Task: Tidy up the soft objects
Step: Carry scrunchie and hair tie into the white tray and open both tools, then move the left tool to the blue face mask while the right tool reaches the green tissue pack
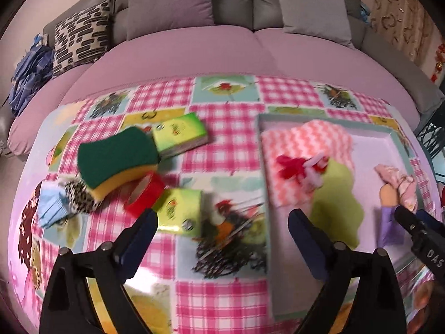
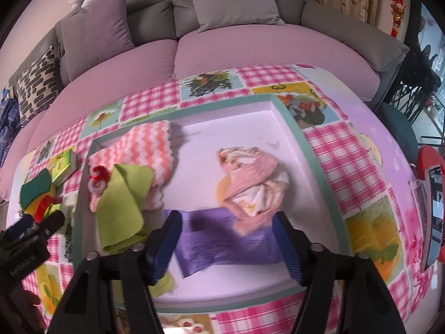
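Left tongs (image 1: 221, 218): wide open, nothing between the blades, hanging over the bench just off the tray's left rim.
Right tongs (image 2: 226, 221): spread apart too, empty, over the tray (image 2: 294, 128); the pink cloth bundle (image 2: 250, 178) and purple sheet (image 2: 222, 247) lie loose beneath.
In the tray: zigzag towel (image 2: 144, 147) and green cloth (image 2: 122, 194) sit in the left half.
Still out: the sponge (image 1: 116, 158), tissue packs (image 1: 180, 133), red tape roll (image 1: 144, 192) and rolled socks (image 1: 80, 197) crowd the bench's left side.
Next, I'd say: left tongs to the sponge — grip across its narrow waist, squeeze gently.
Watch: it leans on the tape roll, so lift straight up.
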Demonstrator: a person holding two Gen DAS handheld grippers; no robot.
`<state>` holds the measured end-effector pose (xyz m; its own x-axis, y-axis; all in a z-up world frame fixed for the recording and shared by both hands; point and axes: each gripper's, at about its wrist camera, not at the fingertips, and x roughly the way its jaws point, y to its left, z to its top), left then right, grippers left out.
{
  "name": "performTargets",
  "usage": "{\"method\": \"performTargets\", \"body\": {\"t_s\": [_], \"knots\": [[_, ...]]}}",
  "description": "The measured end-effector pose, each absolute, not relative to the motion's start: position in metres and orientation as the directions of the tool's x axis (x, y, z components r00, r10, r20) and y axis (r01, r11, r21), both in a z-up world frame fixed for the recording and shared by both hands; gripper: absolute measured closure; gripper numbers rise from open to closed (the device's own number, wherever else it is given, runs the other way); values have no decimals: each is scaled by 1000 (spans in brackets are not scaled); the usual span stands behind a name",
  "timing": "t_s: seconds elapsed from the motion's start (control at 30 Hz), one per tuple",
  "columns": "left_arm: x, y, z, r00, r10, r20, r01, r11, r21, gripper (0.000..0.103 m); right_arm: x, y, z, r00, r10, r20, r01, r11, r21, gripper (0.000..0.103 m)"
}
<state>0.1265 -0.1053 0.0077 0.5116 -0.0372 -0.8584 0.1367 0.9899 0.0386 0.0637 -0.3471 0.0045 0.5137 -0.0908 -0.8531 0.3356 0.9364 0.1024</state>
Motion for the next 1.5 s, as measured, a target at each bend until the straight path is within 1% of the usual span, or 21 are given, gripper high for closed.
{"method": "performTargets", "body": {"t_s": [0.13,0.3,0.37,0.53,0.8,0.87,0.97,1.07,1.17,1.33,1.5], "knots": [[125,-92,7,510,-29,-859,108,994,31,8,61,-338,5,517,-80,-852,331,937,113,19],[124,-84,9,513,-33,-857,100,995,22,7,56,-330,5,496,-75,-865,341,933,115,15],[123,-81,11,515,-36,-857,95,995,15,7,53,-328,10,501,-71,-862,339,933,120,0],[122,-78,14,523,-43,-851,95,995,9,7,48,-323,26,521,-115,-846,334,939,78,0],[129,-67,16,542,-37,-840,85,996,10,7,52,-323,18,585,-78,-807,337,929,154,0],[133,-61,19,555,-33,-831,78,997,12,7,55,-320,17,593,-86,-800,338,929,150,0],[140,-47,25,582,-46,-812,64,998,-11,7,62,-309,19,613,-84,-786,299,945,133,0],[146,-33,32,610,-31,-792,55,998,4,5,68,-296,26,634,-61,-771,255,958,134,0],[150,-10,41,628,1,-778,20,1000,18,5,73,-281,37,660,-64,-748,236,964,126,0],[151,47,52,649,43,-760,-73,997,-6,5,83,-249,44,688,18,-726,147,976,163,0],[149,101,47,615,111,-781,-162,987,12,5,92,-208,42,681,80,-728,46,987,152,0]]}}
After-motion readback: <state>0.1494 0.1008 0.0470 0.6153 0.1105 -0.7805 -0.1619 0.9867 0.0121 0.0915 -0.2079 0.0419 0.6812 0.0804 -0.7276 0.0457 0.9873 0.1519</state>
